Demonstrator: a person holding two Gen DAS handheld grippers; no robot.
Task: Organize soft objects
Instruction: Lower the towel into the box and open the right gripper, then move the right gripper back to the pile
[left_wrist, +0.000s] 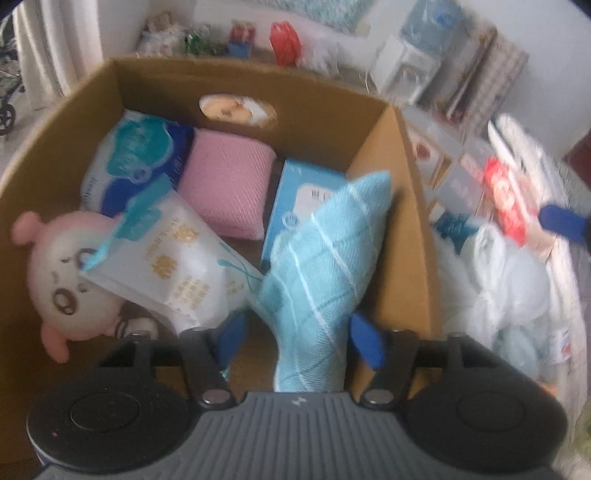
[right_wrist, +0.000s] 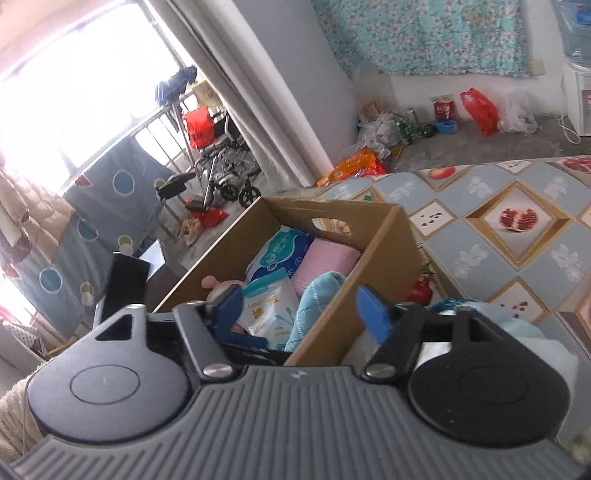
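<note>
Left gripper (left_wrist: 295, 328) spread wide around light blue striped towel (left_wrist: 325, 251), lower centre, inside cardboard box (left_wrist: 406, 206). Soft, light, floppy; best pinched mid-fold. Right gripper (right_wrist: 299, 310) spread, holding nothing.

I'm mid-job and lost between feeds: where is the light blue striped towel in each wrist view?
Left wrist view: the towel fills the centre-right, standing in the cardboard box along its right wall, between the open fingers of the left tool.
Right wrist view: the towel sits low centre, inside the same box, just left of its near wall.
Shared landmark: the pink folded cloth behind the towel.
</note>
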